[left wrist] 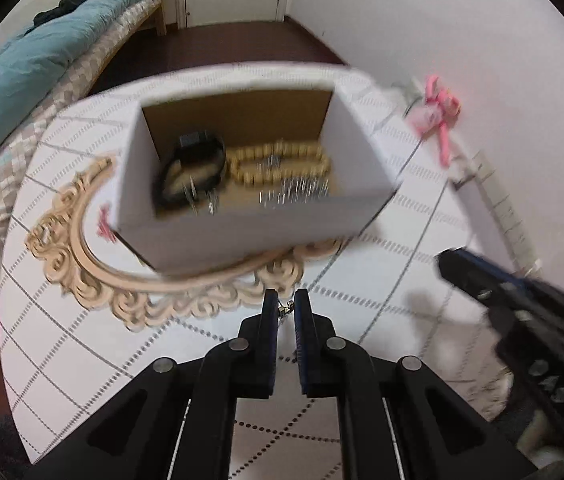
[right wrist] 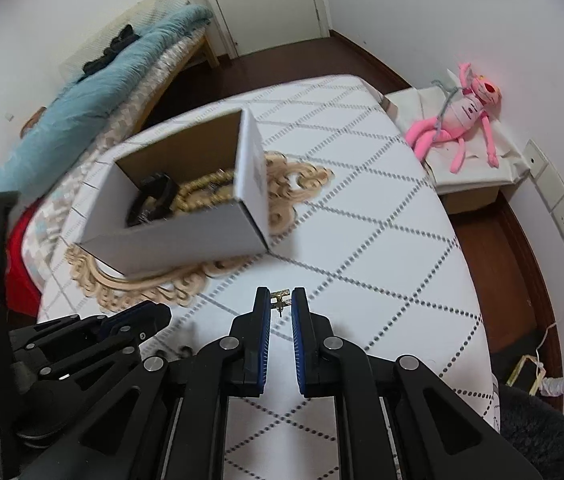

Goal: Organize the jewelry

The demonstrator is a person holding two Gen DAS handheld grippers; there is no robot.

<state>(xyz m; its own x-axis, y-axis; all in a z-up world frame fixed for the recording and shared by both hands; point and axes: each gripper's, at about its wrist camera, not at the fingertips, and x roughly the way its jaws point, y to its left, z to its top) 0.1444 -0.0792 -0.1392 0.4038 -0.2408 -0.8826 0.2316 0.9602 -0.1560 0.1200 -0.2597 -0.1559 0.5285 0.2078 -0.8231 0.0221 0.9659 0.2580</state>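
Bedroom table (right wrist: pixel 362 208): white box (left wrist: pixel 218 228) lay ahead toward far edge; left gripper (left wrist: pixel 286 306) and right gripper (right wrist: pixel 280 300) each pinched small earring, left nearer.

Blur, cover and cut edges

The box (left wrist: pixel 238 216) is motion-smeared and covers most of the mirror (left wrist: pixel 82 248); silvery bits (left wrist: pixel 298 192) inside it are unreadable streaks; each gripper's pinched trinket (right wrist: pixel 281 298) is too small to identify.
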